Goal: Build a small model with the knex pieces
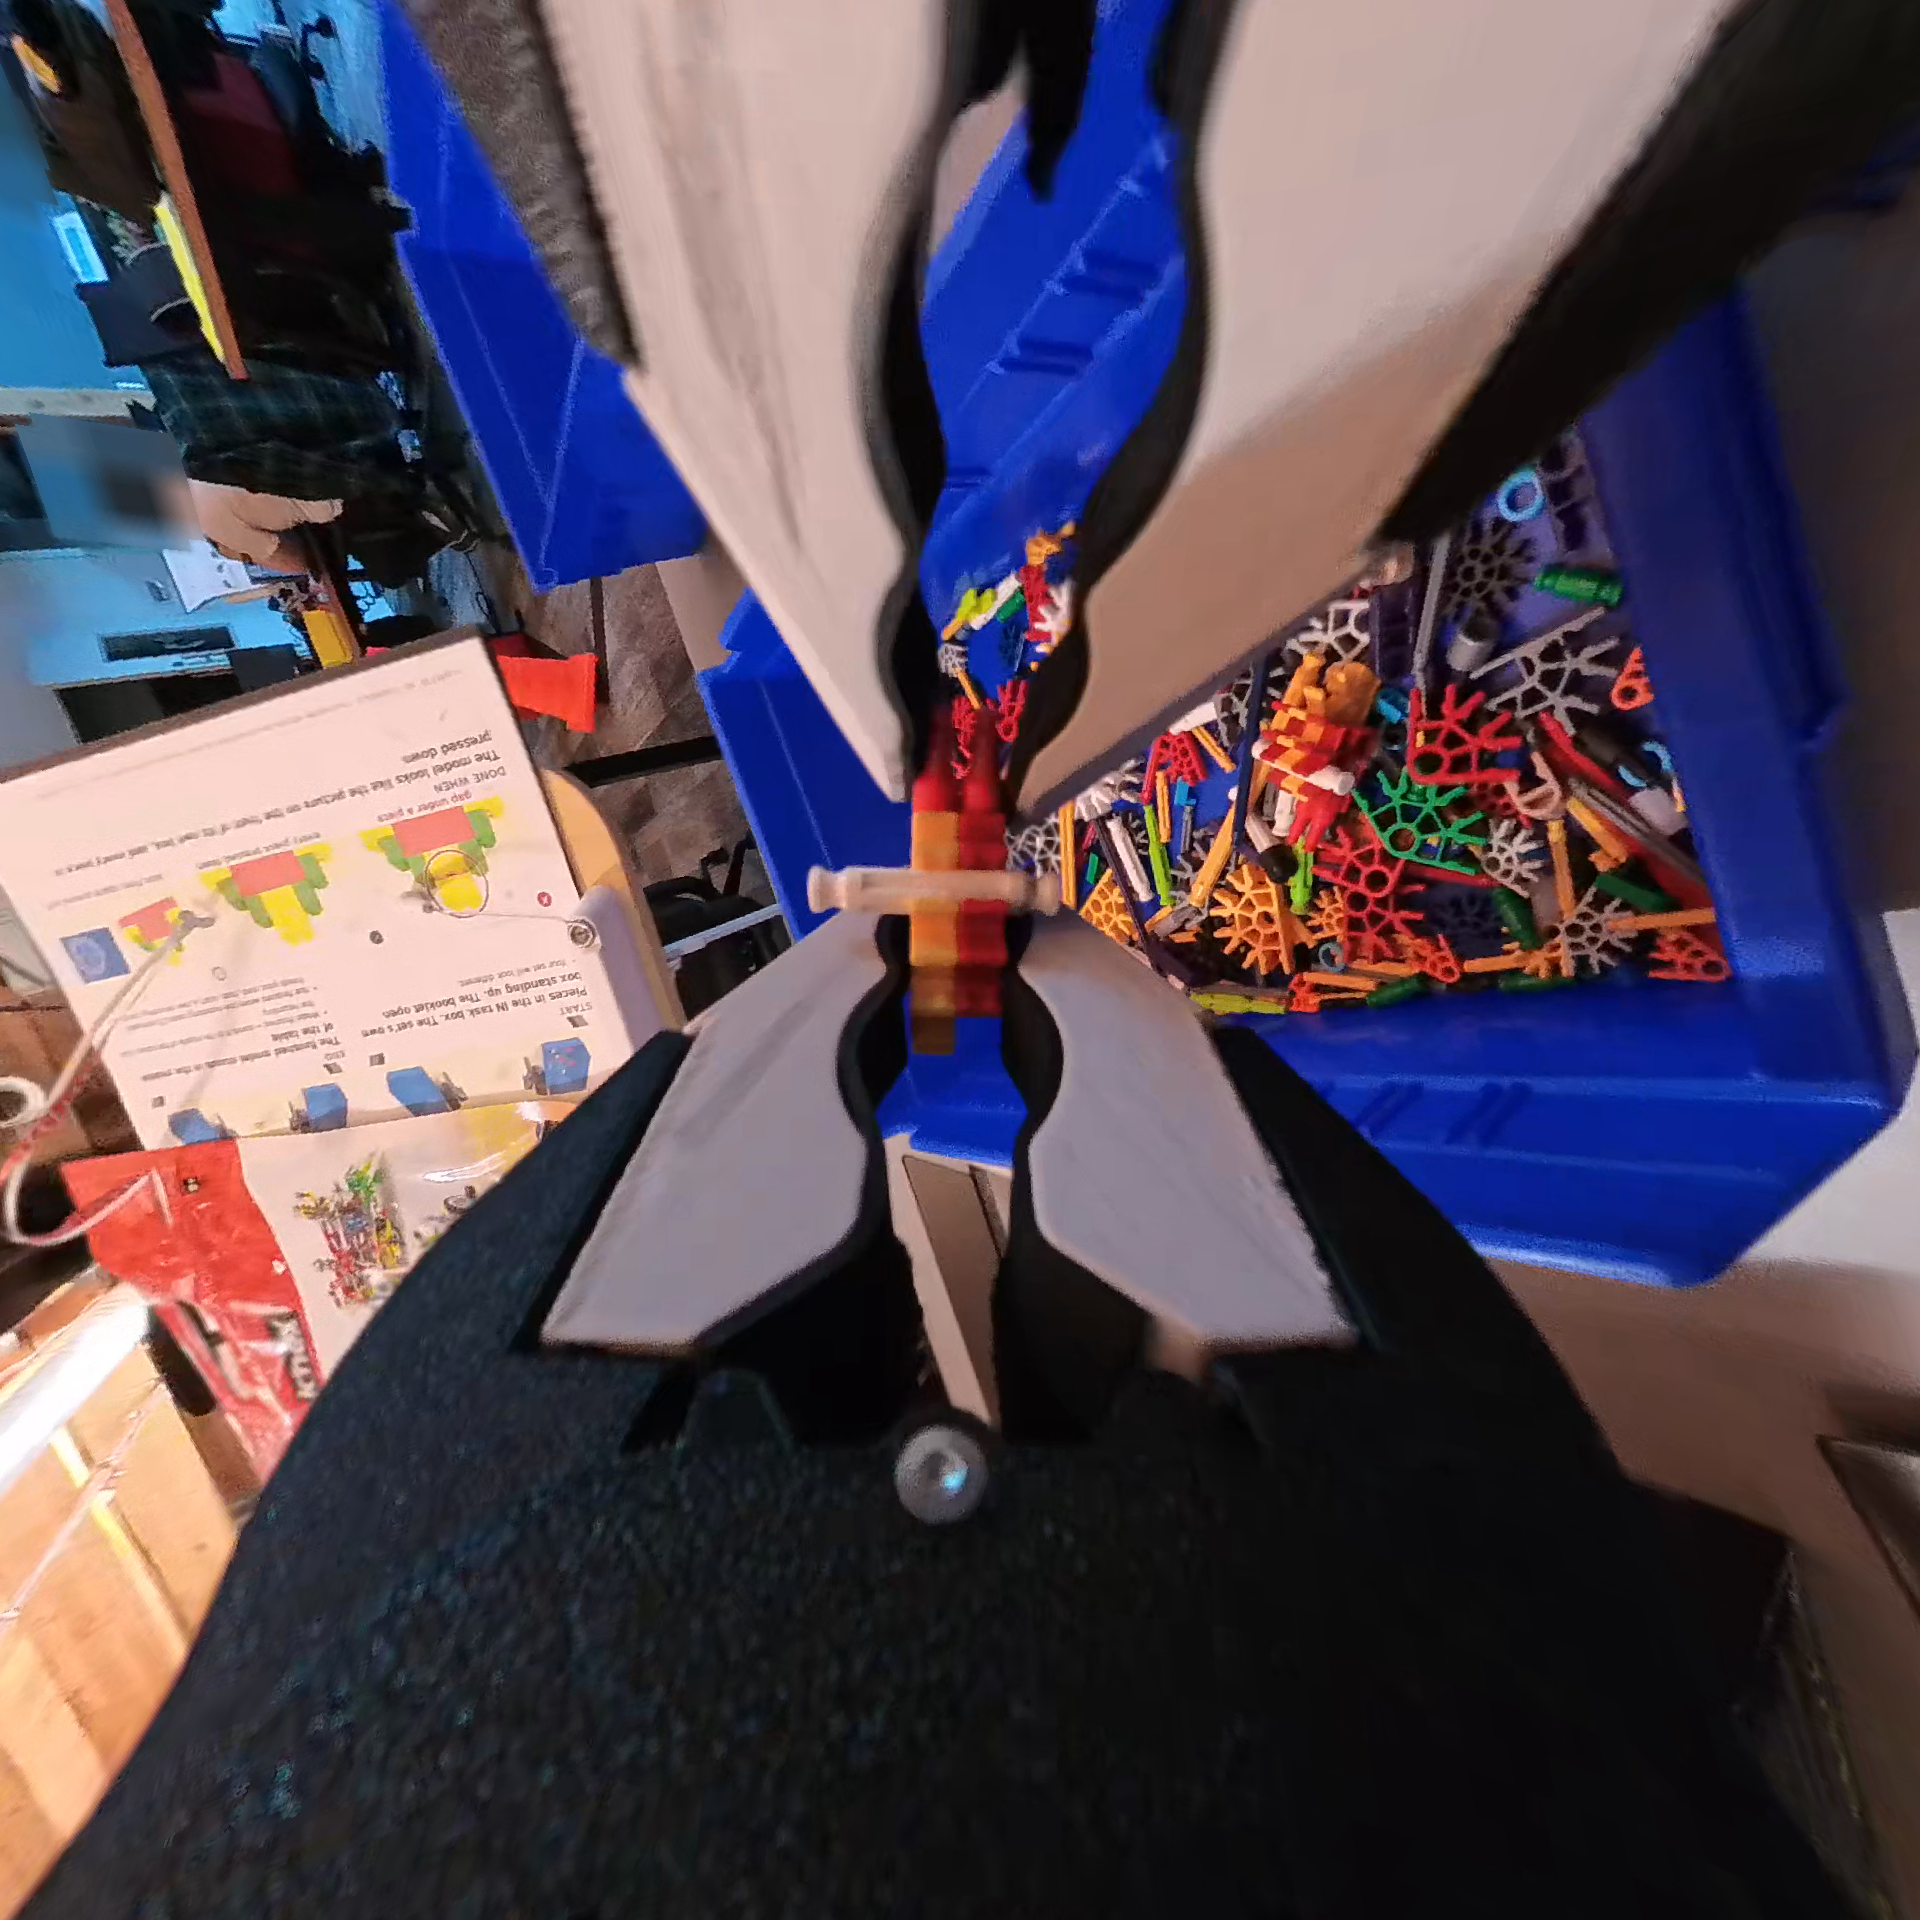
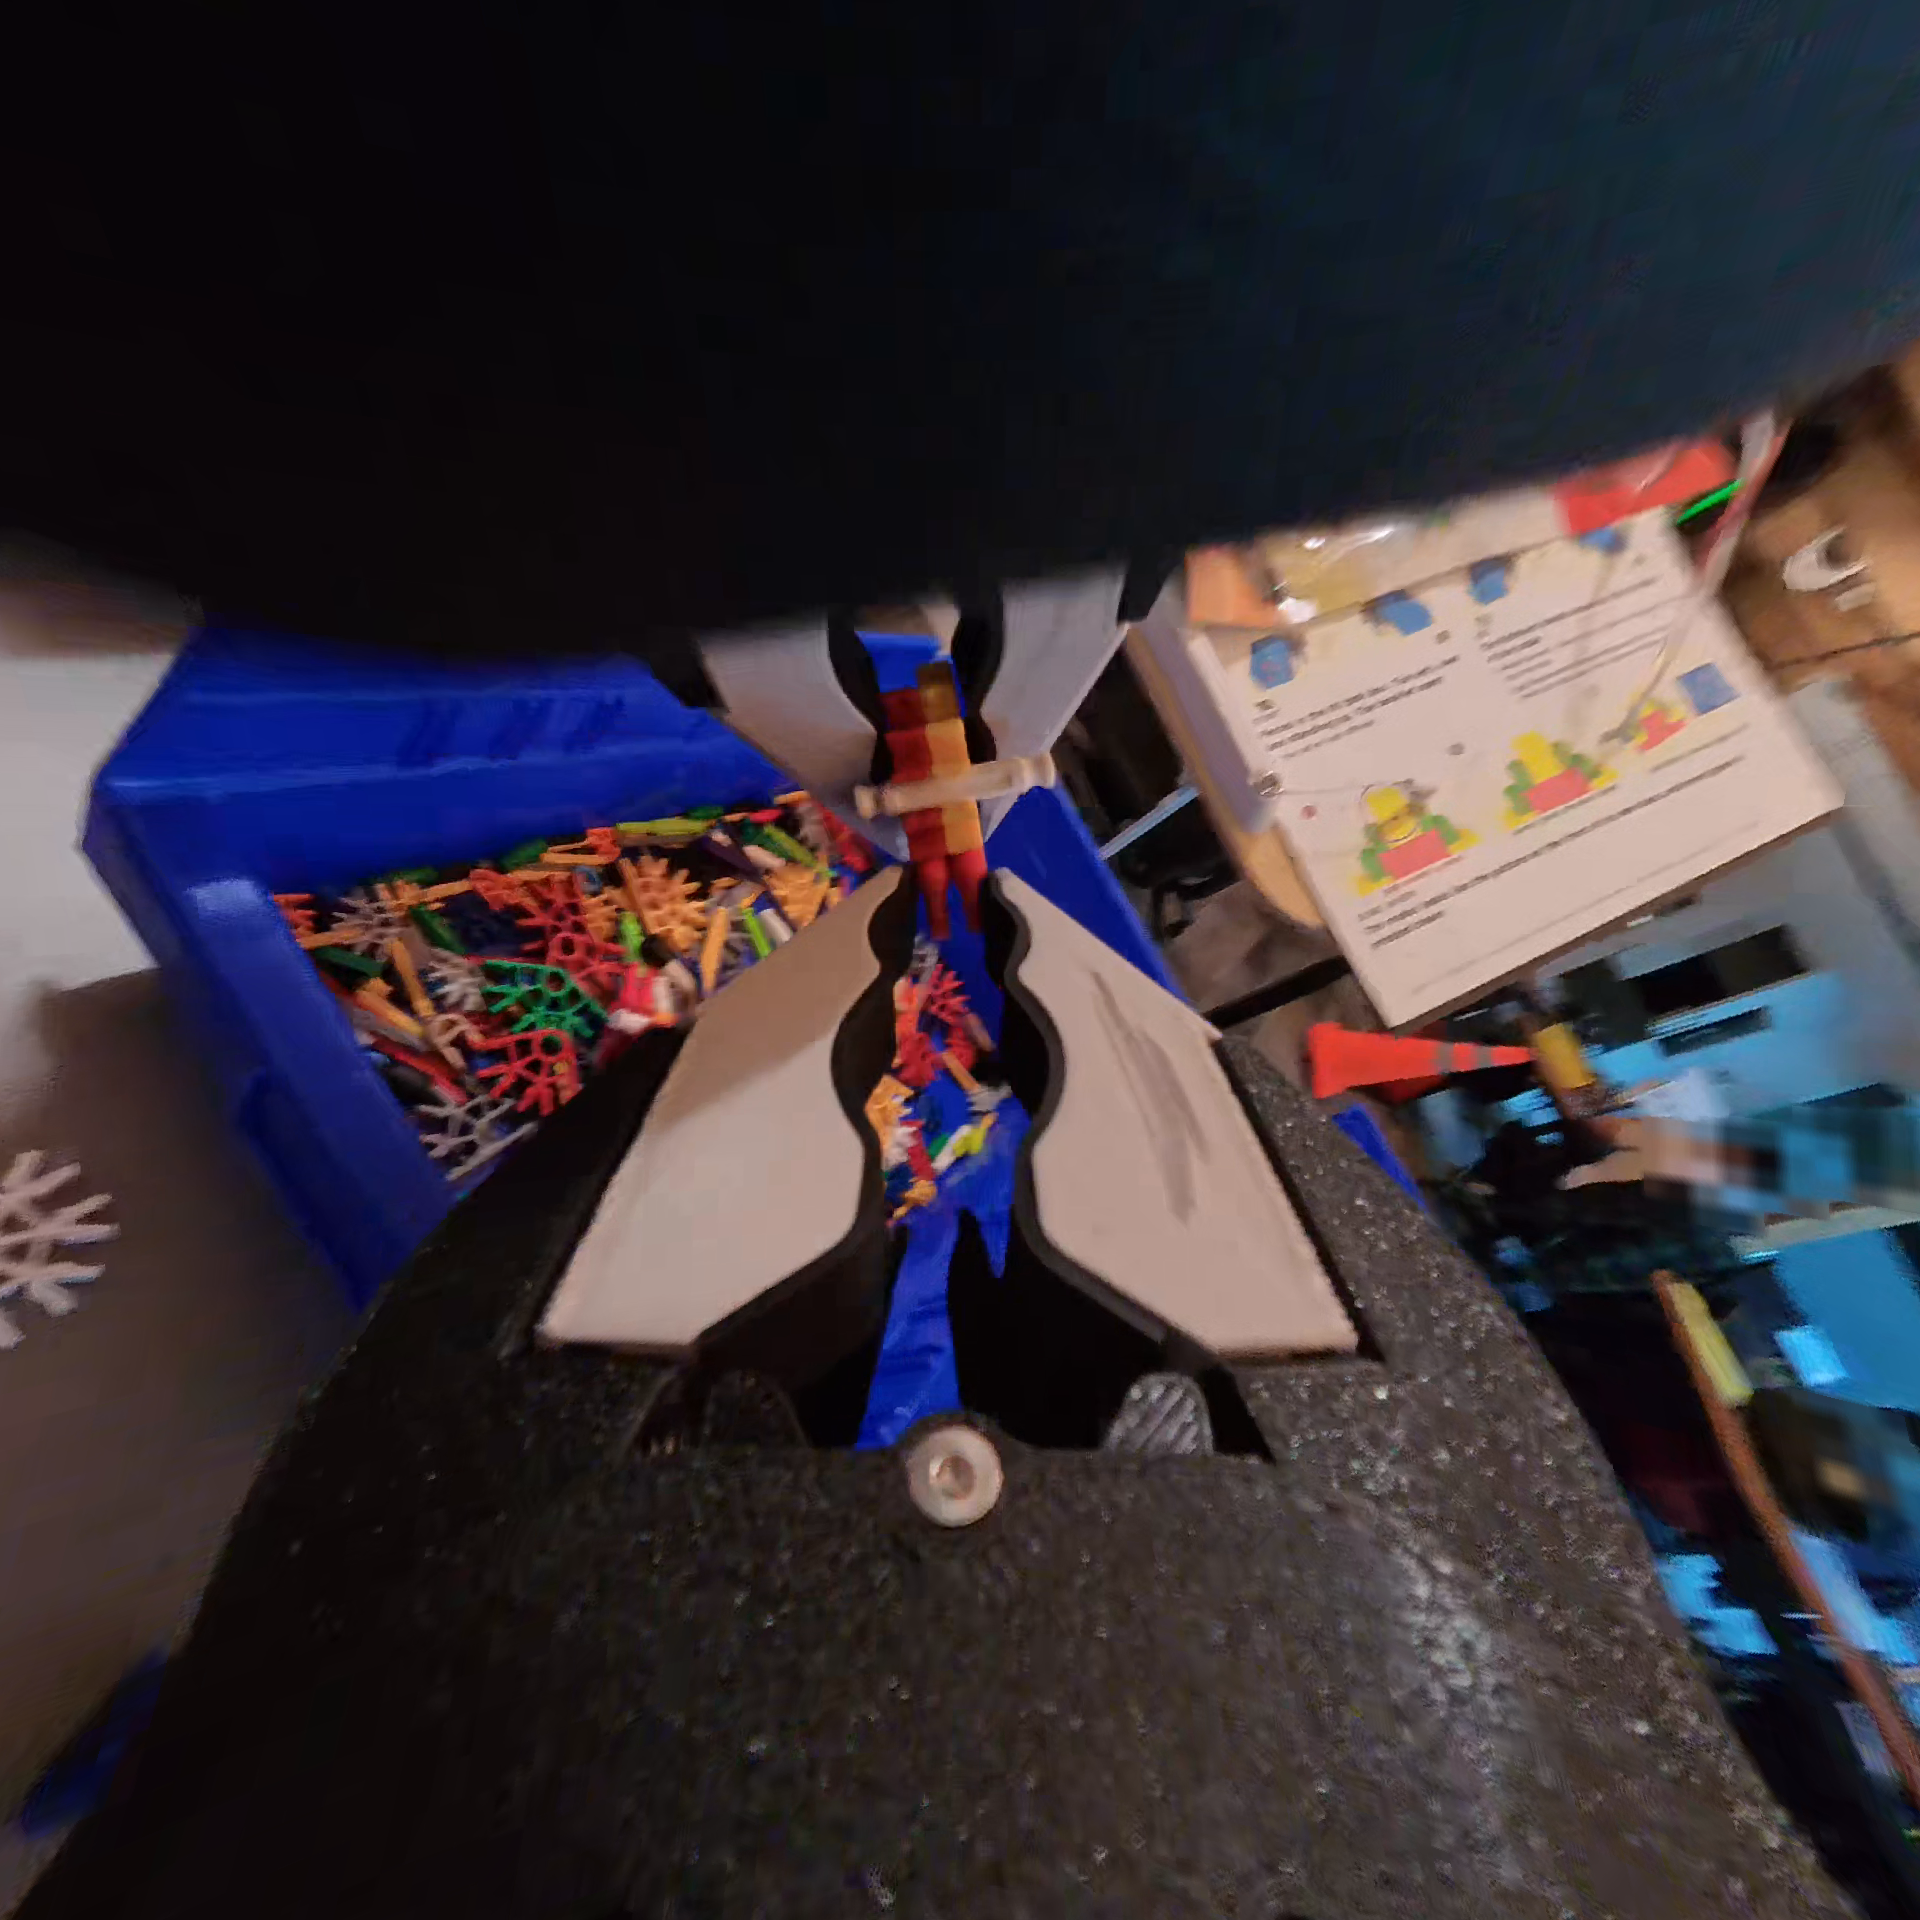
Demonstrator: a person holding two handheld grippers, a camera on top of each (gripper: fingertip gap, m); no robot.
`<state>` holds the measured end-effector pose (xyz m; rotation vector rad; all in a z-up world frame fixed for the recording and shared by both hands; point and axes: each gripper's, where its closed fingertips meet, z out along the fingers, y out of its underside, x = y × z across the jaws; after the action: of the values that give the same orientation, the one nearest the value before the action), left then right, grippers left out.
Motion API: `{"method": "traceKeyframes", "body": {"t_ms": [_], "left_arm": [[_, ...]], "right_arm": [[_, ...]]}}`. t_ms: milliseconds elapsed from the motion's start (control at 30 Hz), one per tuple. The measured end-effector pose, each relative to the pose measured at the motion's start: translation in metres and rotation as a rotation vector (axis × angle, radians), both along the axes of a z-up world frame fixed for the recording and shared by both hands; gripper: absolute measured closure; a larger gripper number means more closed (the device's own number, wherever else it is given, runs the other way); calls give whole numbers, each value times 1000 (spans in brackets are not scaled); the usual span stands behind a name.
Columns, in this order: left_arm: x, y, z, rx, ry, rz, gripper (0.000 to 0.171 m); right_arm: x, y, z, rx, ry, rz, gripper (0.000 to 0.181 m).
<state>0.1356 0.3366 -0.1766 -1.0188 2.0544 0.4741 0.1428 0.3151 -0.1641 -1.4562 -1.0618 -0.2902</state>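
Both tongs are gripping one toy piece (image 1: pixel 956 894) at frame centre. Your left gripper (image 1: pixel 951 971) is pinching its lower end, your right gripper (image 2: pixel 945 899) its red tip. The blue bin (image 1: pixel 1558 1153) is sitting lower right.

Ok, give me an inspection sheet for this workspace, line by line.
Surface: pale tabletop, mostly hidden by the bin.
Held things: red-and-yellow connector stack with a white rod through it, held between both grippers.
Clutter: blue bin full of mixed coloured construction pieces; white snowflake piece lying outside the bin.
Grippers: left gripper shut on the stack's near end; right gripper at its red prongs, grip unclear.
Cables: thin cord across the instruction sheet.
Surroundings: printed instruction sheet, red toy packet, orange cone, more blue bins.
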Motion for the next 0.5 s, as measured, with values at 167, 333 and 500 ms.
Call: {"method": "traceKeyframes", "body": {"t_ms": [167,333,500], "left_arm": [[1,-7,6,-134,-100,16,162],[1,-3,-4,-238,-131,60,162],[3,5,-24,-345,-153,139,162]], "right_arm": [[-4,-4,9,72,63,39,173],[-4,2,4,82,12,-5,173],[0,13,-13,27,-1,-54,175]]}}
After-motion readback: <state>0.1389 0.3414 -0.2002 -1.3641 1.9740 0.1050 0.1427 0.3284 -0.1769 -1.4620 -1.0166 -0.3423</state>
